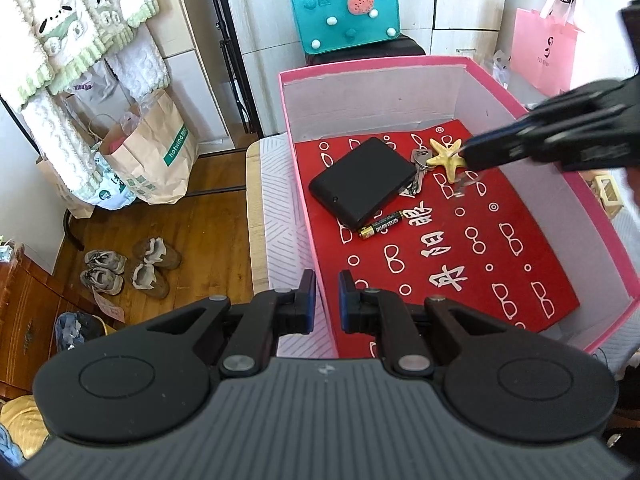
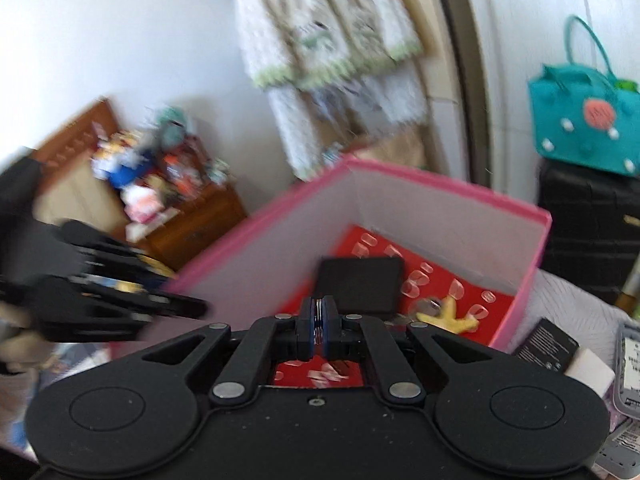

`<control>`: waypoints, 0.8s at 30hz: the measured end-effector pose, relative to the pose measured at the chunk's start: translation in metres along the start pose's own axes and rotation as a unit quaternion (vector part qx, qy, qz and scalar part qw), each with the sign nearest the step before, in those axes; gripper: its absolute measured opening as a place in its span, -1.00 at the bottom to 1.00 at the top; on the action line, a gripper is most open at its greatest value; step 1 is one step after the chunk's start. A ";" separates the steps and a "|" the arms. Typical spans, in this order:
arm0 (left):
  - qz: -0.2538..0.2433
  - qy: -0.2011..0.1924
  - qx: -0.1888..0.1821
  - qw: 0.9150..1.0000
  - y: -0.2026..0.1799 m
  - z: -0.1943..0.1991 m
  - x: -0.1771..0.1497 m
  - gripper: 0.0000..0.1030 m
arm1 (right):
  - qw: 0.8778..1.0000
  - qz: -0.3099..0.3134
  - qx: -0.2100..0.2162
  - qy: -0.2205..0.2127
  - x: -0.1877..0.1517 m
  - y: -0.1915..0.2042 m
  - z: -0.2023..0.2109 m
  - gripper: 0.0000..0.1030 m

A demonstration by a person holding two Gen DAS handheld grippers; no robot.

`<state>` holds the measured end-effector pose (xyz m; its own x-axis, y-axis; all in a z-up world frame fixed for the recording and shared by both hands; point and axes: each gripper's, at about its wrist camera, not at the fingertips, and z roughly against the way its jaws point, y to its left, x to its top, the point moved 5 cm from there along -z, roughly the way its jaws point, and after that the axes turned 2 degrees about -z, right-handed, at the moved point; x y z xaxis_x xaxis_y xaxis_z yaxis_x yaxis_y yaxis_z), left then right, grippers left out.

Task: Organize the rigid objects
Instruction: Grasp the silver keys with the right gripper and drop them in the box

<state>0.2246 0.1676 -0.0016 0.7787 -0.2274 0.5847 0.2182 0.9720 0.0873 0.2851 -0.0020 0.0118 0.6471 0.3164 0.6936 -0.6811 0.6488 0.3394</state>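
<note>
A pink box (image 1: 496,80) with a red patterned mat (image 1: 460,248) holds a flat black case (image 1: 362,182), keys (image 1: 418,164), a yellow starfish (image 1: 446,156) and a battery (image 1: 380,228). My left gripper (image 1: 327,300) is shut on the box's near left wall, with the wall's edge between its pads. My right gripper (image 1: 466,154) hangs inside the box over the starfish, shut on a thin clear round piece (image 1: 466,182). In the blurred right wrist view that piece (image 2: 319,320) sits edge-on between the right gripper's (image 2: 319,322) pads, above the black case (image 2: 360,284) and beside the starfish (image 2: 450,318).
The box stands on a quilted white surface (image 1: 276,208). Right of the box lie a small black carton (image 2: 546,344), a white block (image 2: 588,372) and a grey tray (image 2: 628,368). A teal bag (image 1: 344,12) is behind, and paper bags (image 1: 156,156) and shoes (image 1: 128,268) are on the floor.
</note>
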 end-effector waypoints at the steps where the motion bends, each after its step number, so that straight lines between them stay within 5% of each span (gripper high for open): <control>1: 0.001 0.000 -0.001 1.000 0.000 0.000 0.000 -0.79 | 1.000 -0.003 -0.008 0.005 -0.001 -0.003 -0.005 -0.86; 11: 0.009 -0.003 -0.006 1.000 0.002 0.001 0.001 -0.79 | 0.997 -0.039 -0.010 -0.061 -0.004 -0.023 0.064 -0.76; 18: 0.015 -0.008 -0.006 1.000 0.002 0.001 0.001 -0.79 | 0.988 -0.072 -0.090 -0.099 -0.039 -0.047 0.128 -0.62; 24: 0.019 -0.010 -0.007 1.000 0.003 0.000 0.001 -0.79 | 0.975 -0.125 -0.163 -0.089 -0.088 -0.077 0.167 -0.47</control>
<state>0.2257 0.1706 -0.0005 0.7746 -0.1882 0.6038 0.1967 0.9790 0.0528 0.2239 -0.1953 0.0304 0.6893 0.0128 0.7244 -0.3456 0.8846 0.3132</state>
